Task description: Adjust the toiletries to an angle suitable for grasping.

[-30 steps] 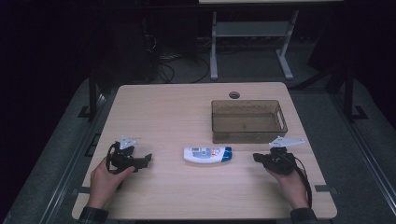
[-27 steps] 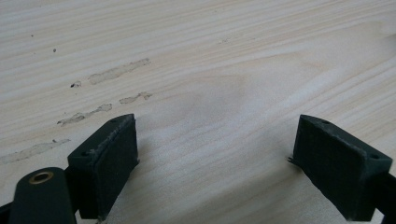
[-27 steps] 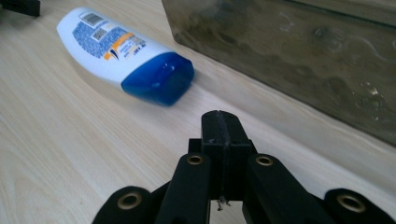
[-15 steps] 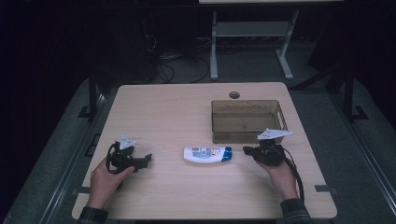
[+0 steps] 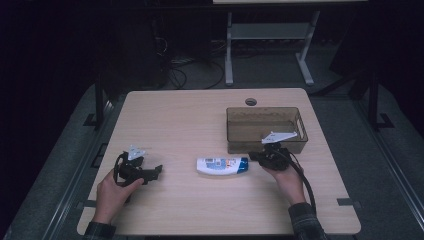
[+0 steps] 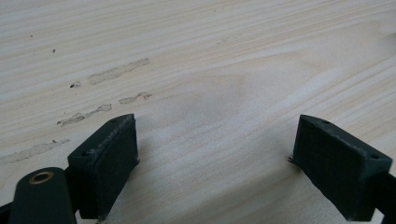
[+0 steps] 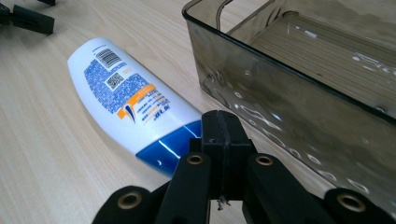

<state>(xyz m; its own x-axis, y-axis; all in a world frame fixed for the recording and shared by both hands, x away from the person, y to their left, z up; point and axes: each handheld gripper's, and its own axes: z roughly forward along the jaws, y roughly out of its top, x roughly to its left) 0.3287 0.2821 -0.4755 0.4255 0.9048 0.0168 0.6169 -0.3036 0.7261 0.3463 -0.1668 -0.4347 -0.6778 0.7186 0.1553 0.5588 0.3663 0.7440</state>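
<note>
A white bottle with a blue cap lies on its side at the middle front of the wooden table. My right gripper is just right of the cap end, shut with nothing between the jaws. In the right gripper view the closed gripper sits right by the blue cap of the bottle; I cannot tell if it touches. My left gripper rests at the front left, open, well apart from the bottle. The left gripper has bare wood between its jaws.
A smoky transparent bin stands at the right of the table, just behind my right gripper; its near wall is close. A round cable hole lies at the far edge. The floor around is dark.
My right gripper has moved left and slightly away from the person, from the table's right side up to the bottle's cap end. The left gripper and the bottle have stayed put.
</note>
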